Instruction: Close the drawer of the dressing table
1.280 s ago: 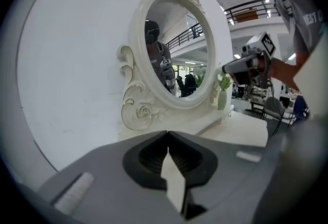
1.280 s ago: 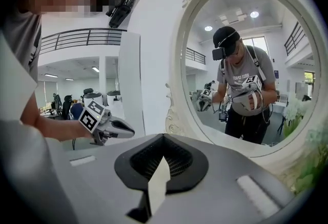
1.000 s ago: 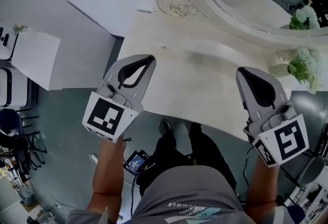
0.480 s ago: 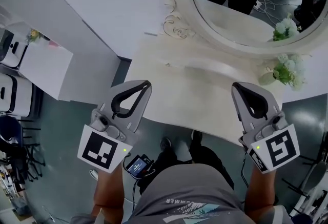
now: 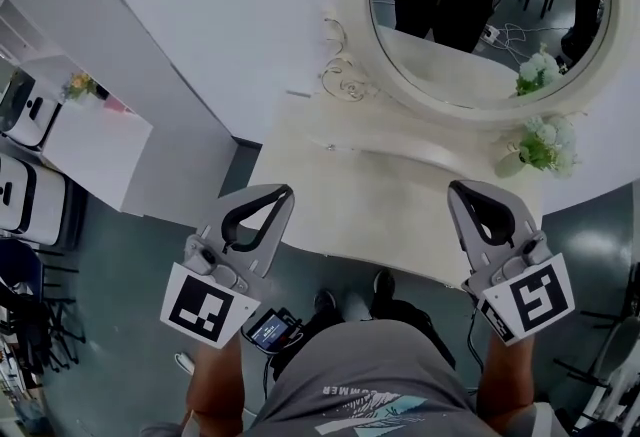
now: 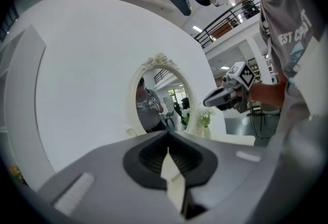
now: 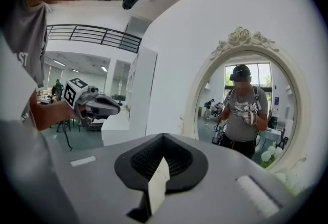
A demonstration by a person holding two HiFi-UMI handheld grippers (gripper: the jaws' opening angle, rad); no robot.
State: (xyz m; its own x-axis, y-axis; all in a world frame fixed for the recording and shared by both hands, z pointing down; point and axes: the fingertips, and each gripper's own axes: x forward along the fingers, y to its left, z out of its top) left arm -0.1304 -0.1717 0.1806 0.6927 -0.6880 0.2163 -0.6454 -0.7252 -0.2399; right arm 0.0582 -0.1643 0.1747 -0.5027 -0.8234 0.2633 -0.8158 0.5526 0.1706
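Observation:
The cream dressing table (image 5: 370, 195) with its oval mirror (image 5: 480, 15) stands in front of me in the head view. Its drawer shows in no view; the top hides the front. My left gripper (image 5: 283, 190) hovers over the top's front left edge, jaws shut with nothing in them. Over the front right edge my right gripper (image 5: 458, 187) is also shut and empty. In the left gripper view the left gripper (image 6: 168, 133) points at the mirror (image 6: 161, 100), with the right gripper (image 6: 225, 96) beside it. The right gripper (image 7: 163, 136) faces the mirror (image 7: 246, 110) too.
A vase of white flowers (image 5: 535, 147) stands at the table's back right. A white cabinet (image 5: 90, 140) sits against the wall to the left. The person's legs and feet are under the table's front edge, on grey floor.
The head view has tilted up, so more of the mirror and wall shows. Both grippers sit lower in the frame, nearer the table's front edge, and stay shut.

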